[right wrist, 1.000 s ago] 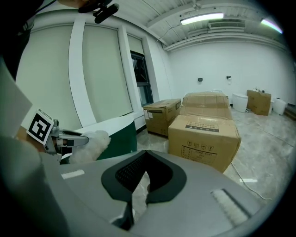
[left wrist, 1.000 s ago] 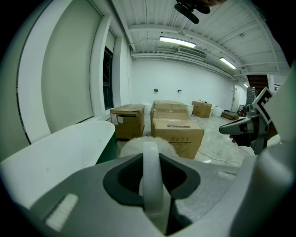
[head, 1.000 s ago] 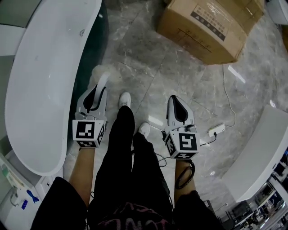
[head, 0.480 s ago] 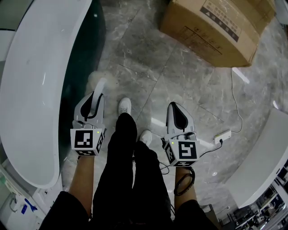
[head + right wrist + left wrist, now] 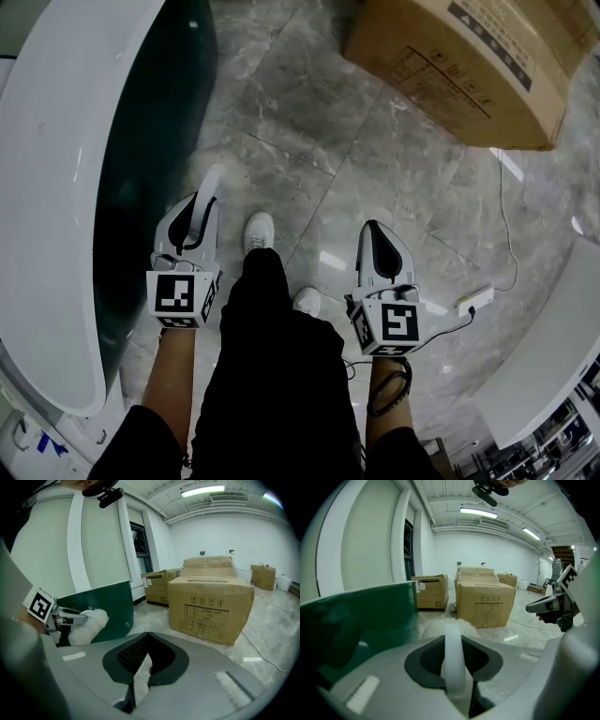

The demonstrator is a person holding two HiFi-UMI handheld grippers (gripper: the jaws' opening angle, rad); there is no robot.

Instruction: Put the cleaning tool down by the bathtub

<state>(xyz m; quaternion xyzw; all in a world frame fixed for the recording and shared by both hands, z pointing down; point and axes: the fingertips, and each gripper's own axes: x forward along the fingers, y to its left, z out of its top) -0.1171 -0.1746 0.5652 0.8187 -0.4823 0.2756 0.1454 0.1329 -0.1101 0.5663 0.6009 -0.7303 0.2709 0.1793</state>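
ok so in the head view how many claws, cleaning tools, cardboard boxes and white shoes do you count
claws: 2, left claw and right claw
cleaning tool: 1, gripped in the left claw
cardboard box: 1
white shoes: 2
total: 6

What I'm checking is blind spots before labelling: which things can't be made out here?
Duster head: blurred against the pale floor in the head view; mostly behind the left tool's body in the left gripper view.
Bathtub: cut off by the head view's left and top edges.
Box print: too small to read in the head view; box cut by the top edge.
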